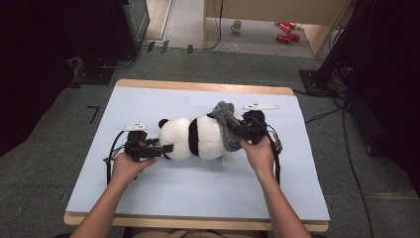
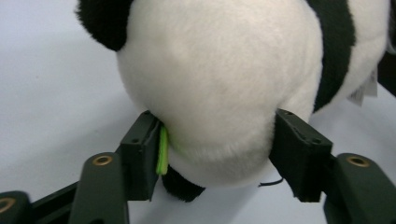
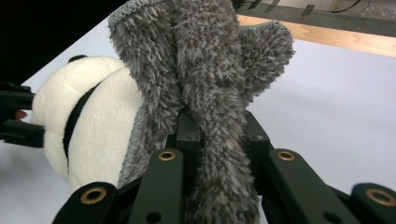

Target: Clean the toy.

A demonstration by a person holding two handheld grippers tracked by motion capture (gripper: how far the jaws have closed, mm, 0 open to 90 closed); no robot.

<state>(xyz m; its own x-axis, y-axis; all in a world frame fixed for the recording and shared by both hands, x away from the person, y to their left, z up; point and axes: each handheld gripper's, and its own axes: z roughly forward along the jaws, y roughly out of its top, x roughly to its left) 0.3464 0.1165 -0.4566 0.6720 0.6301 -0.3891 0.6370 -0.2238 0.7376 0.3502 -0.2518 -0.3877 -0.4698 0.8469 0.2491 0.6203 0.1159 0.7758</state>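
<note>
1. The plush panda (image 1: 193,138) lay on its side near the middle of the table (image 1: 148,198), its long axis running from nine o'clock to three o'clock in the high view.
2. The left tongs (image 1: 167,148) stood at the panda's nine o'clock end; their jaws were apart, one on each side of the rounded white part (a green pad (image 2: 162,150) showed on the inner face of one jaw), and touched the fur without visibly squeezing it.
3. The right tongs (image 3: 219,135) were clamped on a fold of the grey fuzzy sock (image 3: 205,70).
4. The sock covered the panda's three o'clock end and rose above the jaws.
5. Each hand (image 1: 128,166) held its tool from six o'clock.
</note>
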